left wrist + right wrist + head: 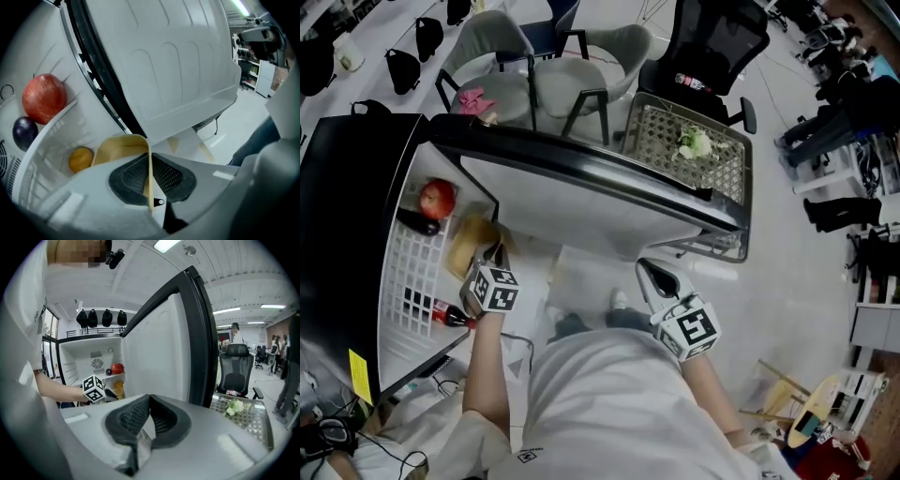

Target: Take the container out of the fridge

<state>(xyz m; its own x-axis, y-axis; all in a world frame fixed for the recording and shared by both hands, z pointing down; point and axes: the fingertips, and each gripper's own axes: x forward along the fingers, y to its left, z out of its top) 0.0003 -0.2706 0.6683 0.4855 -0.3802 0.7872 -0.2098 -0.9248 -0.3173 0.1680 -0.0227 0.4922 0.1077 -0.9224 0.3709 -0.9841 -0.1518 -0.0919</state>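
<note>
The container is a pale yellow, thin-walled tub at the front of the white fridge shelf. My left gripper is at its near edge. In the left gripper view the tub's wall runs straight between the two dark pads, and the left gripper is shut on that rim. A small orange fruit lies just beyond the tub. My right gripper hangs in front of the open fridge door, apart from everything. In its own view the right gripper is shut with nothing between the pads.
A red apple and a dark plum-like fruit sit further back on the shelf. A cola bottle lies on the lower rack. Behind the door stand a mesh basket with flowers, grey chairs and a black office chair.
</note>
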